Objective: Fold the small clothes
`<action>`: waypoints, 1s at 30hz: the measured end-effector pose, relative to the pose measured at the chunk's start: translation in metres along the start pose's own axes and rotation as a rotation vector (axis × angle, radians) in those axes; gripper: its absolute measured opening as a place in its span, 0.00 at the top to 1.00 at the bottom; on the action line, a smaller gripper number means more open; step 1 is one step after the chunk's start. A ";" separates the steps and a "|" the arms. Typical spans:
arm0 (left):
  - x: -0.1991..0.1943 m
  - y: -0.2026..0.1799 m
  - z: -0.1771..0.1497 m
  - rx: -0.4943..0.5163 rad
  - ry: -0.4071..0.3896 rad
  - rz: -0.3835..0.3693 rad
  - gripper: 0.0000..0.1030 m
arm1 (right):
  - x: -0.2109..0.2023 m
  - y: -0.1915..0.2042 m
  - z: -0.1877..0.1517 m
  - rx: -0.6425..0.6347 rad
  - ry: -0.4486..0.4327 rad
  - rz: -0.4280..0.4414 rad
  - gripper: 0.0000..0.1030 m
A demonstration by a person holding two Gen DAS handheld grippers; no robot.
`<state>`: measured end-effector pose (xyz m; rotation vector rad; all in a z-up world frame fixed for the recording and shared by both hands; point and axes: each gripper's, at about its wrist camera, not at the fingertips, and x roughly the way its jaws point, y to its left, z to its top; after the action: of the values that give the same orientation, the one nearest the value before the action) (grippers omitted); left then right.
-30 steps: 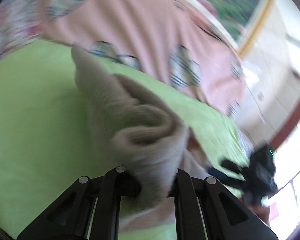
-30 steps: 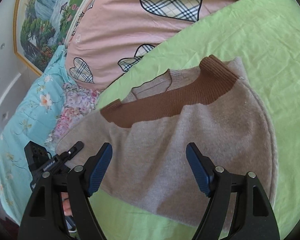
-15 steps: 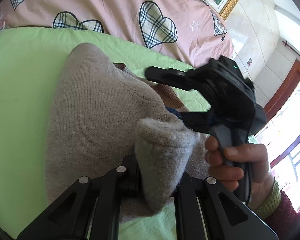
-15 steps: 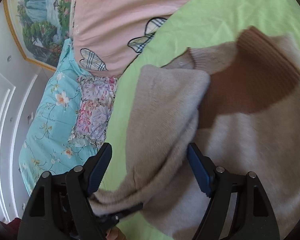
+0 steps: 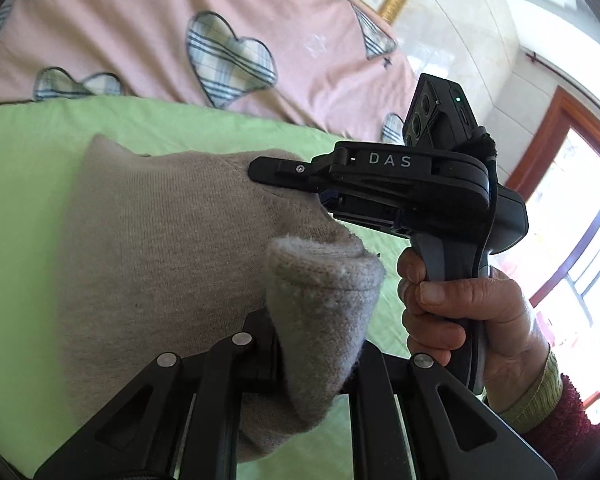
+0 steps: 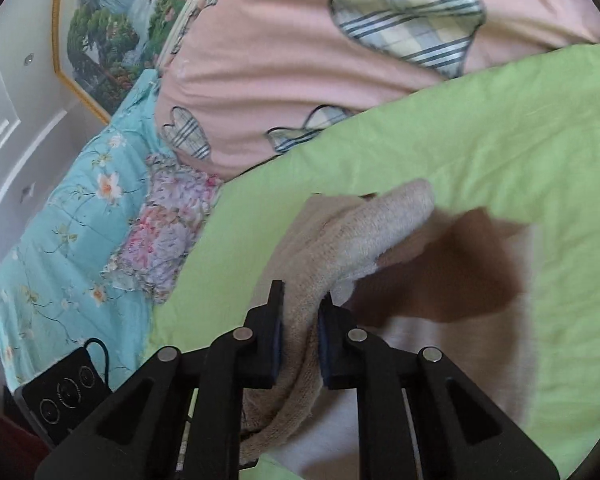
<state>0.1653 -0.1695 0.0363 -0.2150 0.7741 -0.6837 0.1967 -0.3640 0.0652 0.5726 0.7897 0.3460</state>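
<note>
A small beige knit sweater with a brown yoke lies on the green sheet. My left gripper is shut on a bunched fold of the sweater and holds it raised. My right gripper is shut on another fold of the same sweater, which drapes up between its fingers. In the left wrist view the right gripper shows from the side, held by a hand, with its tips buried in the beige cloth.
A pink quilt with plaid hearts lies behind the green sheet. A blue floral quilt is at the left with a black device on it. A window is at the right.
My right gripper was open above the sweater and has now shut on a fold of it. My left gripper has carried its fold over toward the right gripper.
</note>
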 end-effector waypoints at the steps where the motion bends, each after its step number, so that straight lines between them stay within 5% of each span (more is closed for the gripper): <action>1: 0.011 -0.006 -0.004 0.001 0.022 -0.008 0.91 | -0.006 -0.010 -0.003 0.011 0.002 -0.024 0.84; 7: 0.061 -0.021 -0.036 0.031 0.142 0.025 0.90 | -0.012 -0.071 -0.036 0.107 0.047 -0.129 0.85; 14: 0.062 -0.019 -0.034 0.024 0.120 0.046 0.89 | -0.006 -0.069 -0.034 0.041 0.007 -0.159 0.85; 18: 0.068 -0.015 -0.032 0.005 0.145 0.041 0.80 | 0.007 -0.055 -0.027 -0.056 0.009 -0.238 0.85; 23: 0.048 -0.013 -0.042 0.019 0.185 -0.004 0.65 | 0.002 -0.067 -0.036 -0.014 -0.003 -0.255 0.83; 26: 0.022 -0.009 -0.045 0.033 0.174 -0.011 0.55 | -0.014 -0.065 -0.041 0.010 -0.026 -0.285 0.68; 30: -0.013 0.012 -0.043 0.000 0.133 0.020 0.44 | -0.039 -0.054 -0.051 0.013 -0.054 -0.285 0.32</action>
<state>0.1339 -0.1494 0.0089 -0.1625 0.9021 -0.6846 0.1375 -0.4085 0.0257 0.4718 0.8094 0.0636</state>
